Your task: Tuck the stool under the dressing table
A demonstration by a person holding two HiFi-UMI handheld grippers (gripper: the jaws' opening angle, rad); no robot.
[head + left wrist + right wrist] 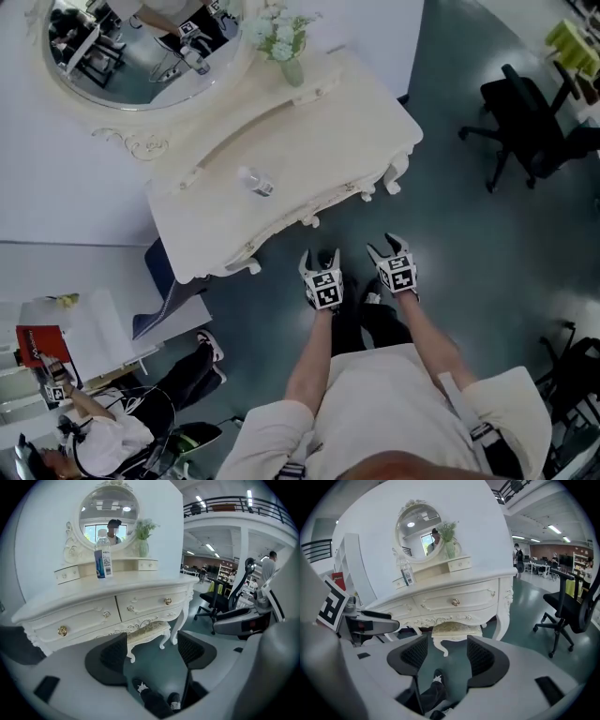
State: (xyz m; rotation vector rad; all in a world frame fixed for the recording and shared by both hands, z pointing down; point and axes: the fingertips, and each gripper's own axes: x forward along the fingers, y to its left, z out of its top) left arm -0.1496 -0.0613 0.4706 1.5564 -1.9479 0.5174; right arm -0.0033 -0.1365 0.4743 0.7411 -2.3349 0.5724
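The cream dressing table (309, 141) stands ahead of me, with its round mirror (141, 47) against the wall. The matching stool (149, 629) sits pushed in beneath the drawers, its padded seat and carved front legs showing; the same stool (457, 630) appears under the table's apron. In the head view the tabletop hides it. My left gripper (321, 255) and right gripper (386, 246) hover side by side a little short of the table's front edge. The left gripper (152, 651) and the right gripper (446, 656) are both open, with only floor between the jaws.
A water bottle (255, 181) and a vase of flowers (281, 42) are on the tabletop. A black office chair (530, 122) stands to the right. A seated person (103, 436) and shelves (37, 356) are at the lower left. My feet (154, 700) are below the grippers.
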